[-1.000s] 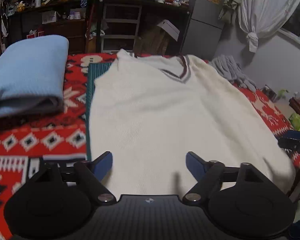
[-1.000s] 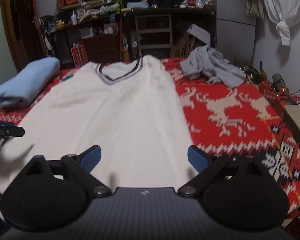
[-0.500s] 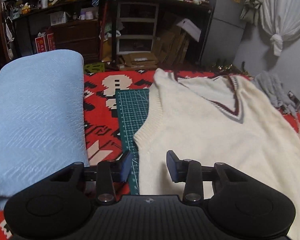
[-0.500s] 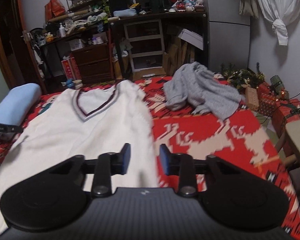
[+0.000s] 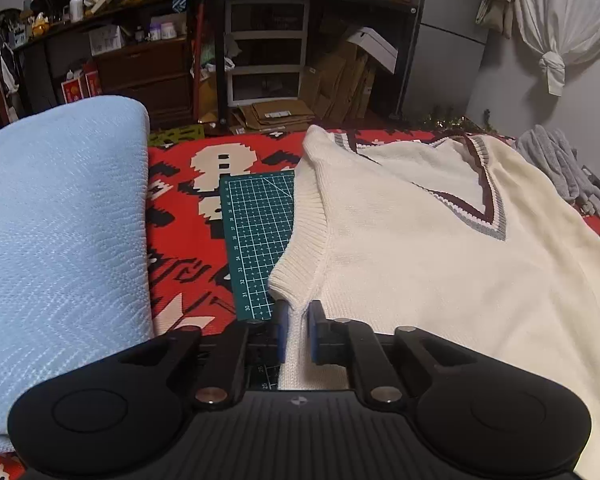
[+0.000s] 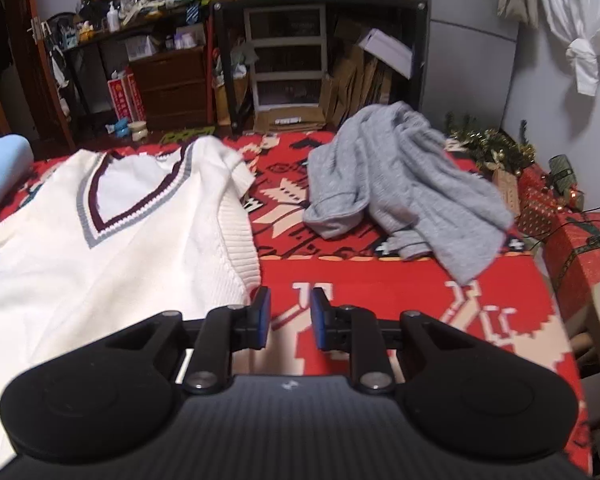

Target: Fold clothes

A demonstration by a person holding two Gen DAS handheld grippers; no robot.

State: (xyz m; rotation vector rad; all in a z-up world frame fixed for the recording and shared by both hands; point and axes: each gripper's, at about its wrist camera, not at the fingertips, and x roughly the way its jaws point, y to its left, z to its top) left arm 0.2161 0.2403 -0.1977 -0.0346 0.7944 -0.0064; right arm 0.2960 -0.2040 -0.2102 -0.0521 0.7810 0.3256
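Observation:
A cream knitted vest (image 5: 440, 280) with a maroon and grey V-neck lies flat on the red patterned blanket (image 5: 180, 248). My left gripper (image 5: 296, 312) is at the vest's left side, just below the ribbed armhole. Its jaws are closing, with the cream side edge pinched between the blue pads. In the right wrist view the vest (image 6: 120, 272) reaches to just left of my right gripper (image 6: 288, 300). That gripper's jaws are closing too, but only red blanket (image 6: 380, 292) shows in the gap, and the ribbed armhole edge lies beside the left finger (image 6: 262, 308).
A folded light blue knit (image 5: 60, 240) fills the left side. A green cutting mat (image 5: 256, 232) peeks out under the vest's left edge. A crumpled grey sweater (image 6: 400, 184) lies at the far right, with red gift boxes (image 6: 580, 252) beyond. Cluttered shelves stand behind.
Both grippers have moved from the hem up along the vest, the left to its left edge, the right to its right edge. Both pairs of jaws narrowed, and the left closed on the vest's edge.

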